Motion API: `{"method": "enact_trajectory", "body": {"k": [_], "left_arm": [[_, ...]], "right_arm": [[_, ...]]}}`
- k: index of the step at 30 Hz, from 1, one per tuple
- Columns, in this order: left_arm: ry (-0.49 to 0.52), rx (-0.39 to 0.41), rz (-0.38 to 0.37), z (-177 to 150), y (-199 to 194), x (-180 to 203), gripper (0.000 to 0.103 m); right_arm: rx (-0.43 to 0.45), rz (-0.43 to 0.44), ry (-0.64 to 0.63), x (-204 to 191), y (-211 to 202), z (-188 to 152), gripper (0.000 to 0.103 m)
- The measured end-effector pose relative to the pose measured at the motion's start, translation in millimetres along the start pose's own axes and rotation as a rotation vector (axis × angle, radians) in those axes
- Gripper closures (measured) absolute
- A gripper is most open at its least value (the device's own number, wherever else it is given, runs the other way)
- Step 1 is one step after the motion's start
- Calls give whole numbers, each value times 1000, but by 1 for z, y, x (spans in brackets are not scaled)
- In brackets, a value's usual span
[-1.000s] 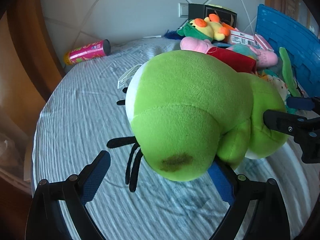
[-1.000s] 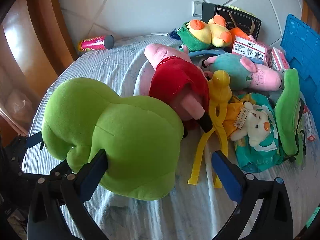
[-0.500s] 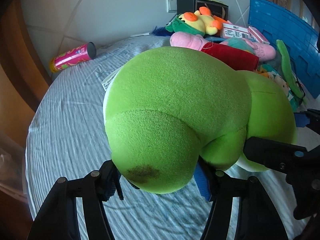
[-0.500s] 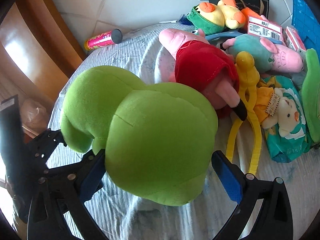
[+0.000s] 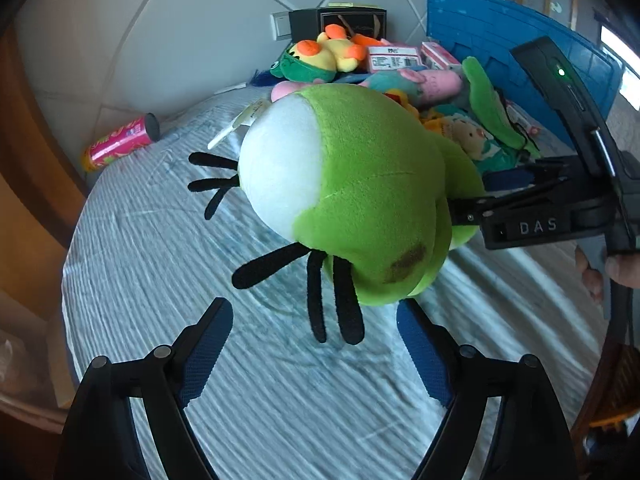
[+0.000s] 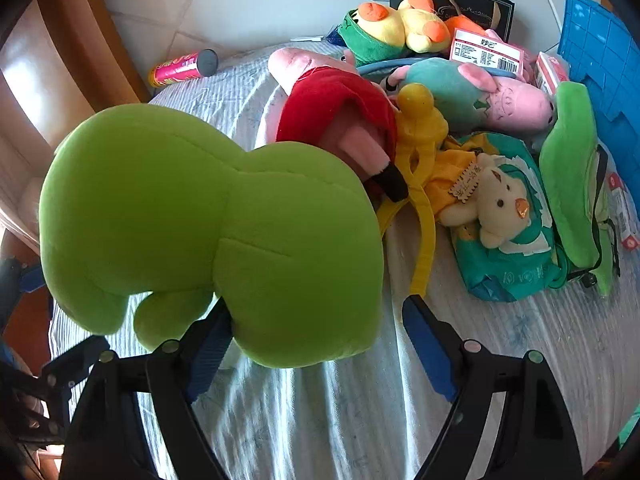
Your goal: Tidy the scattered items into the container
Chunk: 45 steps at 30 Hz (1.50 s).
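A big green plush frog (image 5: 360, 196) with a white eye and black lashes hangs above the striped bed sheet; it also fills the right wrist view (image 6: 208, 232). My left gripper (image 5: 316, 344) is open and empty, its jaws just below the frog's head. My right gripper (image 6: 316, 328) is closed on the frog's rear end; in the left wrist view it (image 5: 532, 208) comes in from the right and grips the frog. The blue container (image 5: 516, 68) stands at the far right of the bed.
A pile of toys lies by the container: a red-dressed pink pig (image 6: 340, 120), a yellow duck plush (image 6: 396, 28), a teal and pink plush (image 6: 480, 100), a small bear on a teal pack (image 6: 504, 216). A pink can (image 5: 120, 144) lies far left by the headboard.
My left gripper let go of the frog and opened. The frog, held by my right gripper, has lifted and turned so its white eye faces the left camera.
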<state>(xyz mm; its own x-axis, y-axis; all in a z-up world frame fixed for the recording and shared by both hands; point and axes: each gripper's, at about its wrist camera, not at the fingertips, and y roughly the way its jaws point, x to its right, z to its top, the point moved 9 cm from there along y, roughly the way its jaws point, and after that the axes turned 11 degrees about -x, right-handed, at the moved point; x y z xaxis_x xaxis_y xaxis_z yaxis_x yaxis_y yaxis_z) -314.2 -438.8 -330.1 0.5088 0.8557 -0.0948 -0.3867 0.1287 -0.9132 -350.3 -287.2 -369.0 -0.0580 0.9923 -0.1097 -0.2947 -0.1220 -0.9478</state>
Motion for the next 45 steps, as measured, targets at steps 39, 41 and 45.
{"method": "enact_trajectory", "body": {"k": [39, 41, 45], "left_arm": [[-403, -14, 90, 98, 56, -133, 17], [-383, -17, 62, 101, 68, -129, 17], [-325, 12, 3, 123, 85, -114, 17]], "right_arm": [[143, 97, 25, 12, -4, 169, 2], [141, 92, 20, 13, -6, 174, 2], [110, 76, 16, 16, -8, 161, 2]]}}
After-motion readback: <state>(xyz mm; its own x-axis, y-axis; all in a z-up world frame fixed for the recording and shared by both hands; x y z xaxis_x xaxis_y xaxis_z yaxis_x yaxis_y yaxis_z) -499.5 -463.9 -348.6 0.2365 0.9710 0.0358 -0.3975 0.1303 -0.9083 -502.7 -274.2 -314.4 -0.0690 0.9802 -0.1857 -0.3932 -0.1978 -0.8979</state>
